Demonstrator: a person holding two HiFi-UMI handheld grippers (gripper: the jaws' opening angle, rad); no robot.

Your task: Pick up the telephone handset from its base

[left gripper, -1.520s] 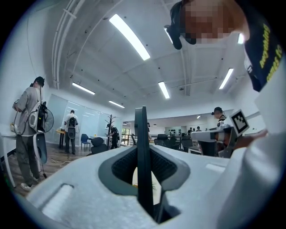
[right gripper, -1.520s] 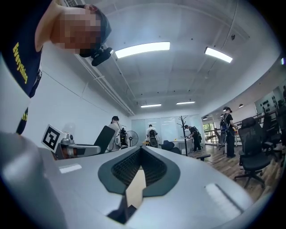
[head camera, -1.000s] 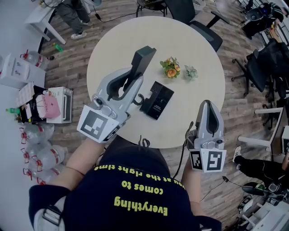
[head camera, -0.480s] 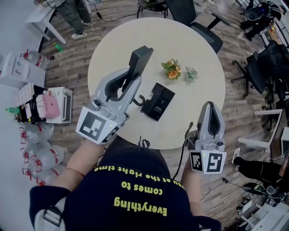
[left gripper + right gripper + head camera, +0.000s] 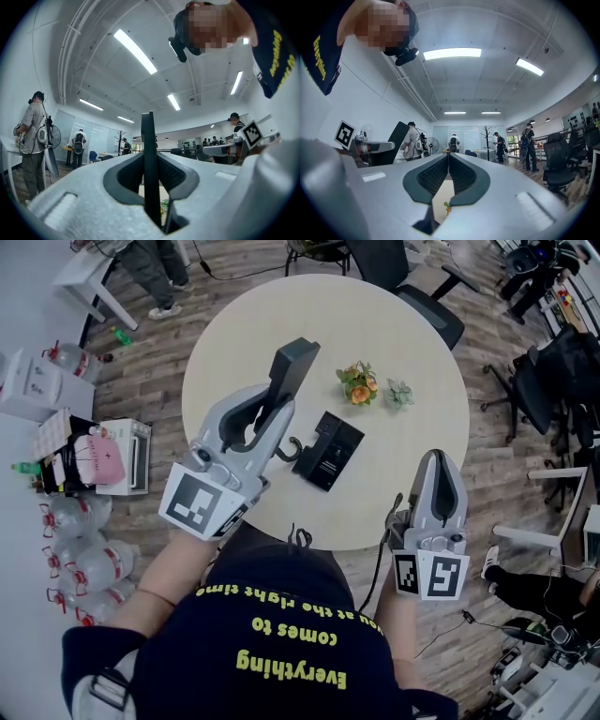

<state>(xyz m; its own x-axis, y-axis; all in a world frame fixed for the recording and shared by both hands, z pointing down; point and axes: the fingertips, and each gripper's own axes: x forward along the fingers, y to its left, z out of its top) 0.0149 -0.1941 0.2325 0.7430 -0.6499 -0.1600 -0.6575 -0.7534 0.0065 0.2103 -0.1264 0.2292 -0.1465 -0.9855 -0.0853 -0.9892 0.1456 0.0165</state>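
Note:
My left gripper is shut on the black telephone handset, which it holds lifted above the round table. Between the jaws in the left gripper view the handset stands as a thin dark upright slab. Its black base lies on the table just right of that gripper, and a coiled cord hangs beside it. My right gripper is shut and empty at the table's near right edge. In the right gripper view its pads meet with nothing between them.
Two small potted plants stand on the table beyond the base. Office chairs ring the far side. Water bottles and boxes sit on the floor at the left. People stand in the room behind.

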